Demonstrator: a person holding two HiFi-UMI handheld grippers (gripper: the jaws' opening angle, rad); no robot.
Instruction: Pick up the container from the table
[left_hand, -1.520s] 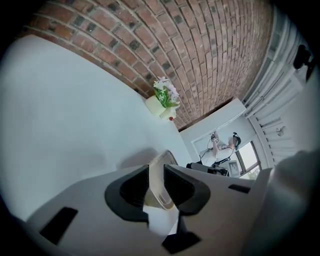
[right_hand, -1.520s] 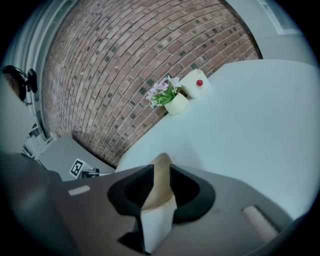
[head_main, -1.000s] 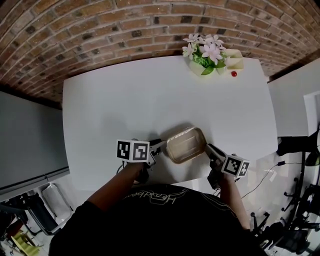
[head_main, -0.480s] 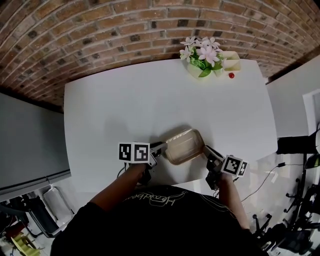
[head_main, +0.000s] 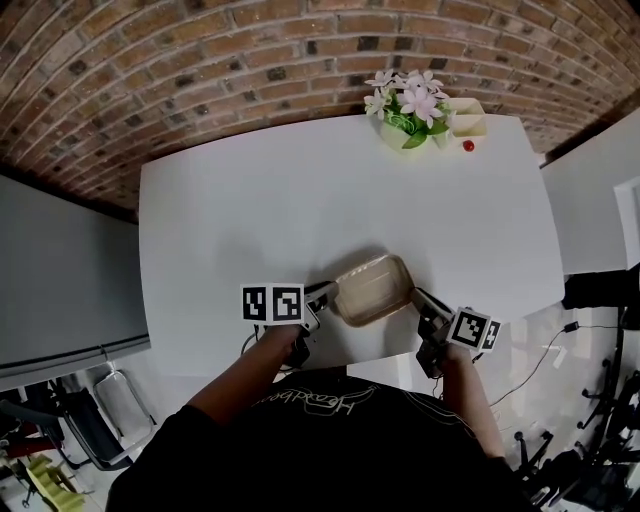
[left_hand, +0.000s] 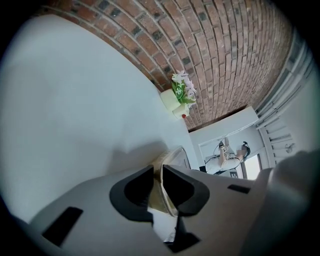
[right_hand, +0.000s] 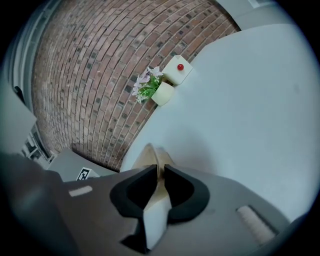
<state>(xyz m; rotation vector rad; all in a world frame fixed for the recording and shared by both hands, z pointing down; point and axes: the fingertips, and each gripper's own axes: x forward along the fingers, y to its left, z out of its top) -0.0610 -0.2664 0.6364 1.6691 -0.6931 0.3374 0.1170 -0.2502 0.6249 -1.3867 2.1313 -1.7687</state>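
One flower pot (head_main: 398, 127) far beyond container (head_main: 373, 290)

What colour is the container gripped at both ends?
Beige: the container shows best in the head view.

The 2 gripper views show only a sliver of the container (left_hand: 173, 157); the red dot (head_main: 467, 146) is unidentifiable.

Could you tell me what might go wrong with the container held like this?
The left hand-held gripper and right hand-held gripper each pinch only the thin rim of the container, which may flex and slip free. Lifted unevenly, it could tilt and fall off the near edge of the table.
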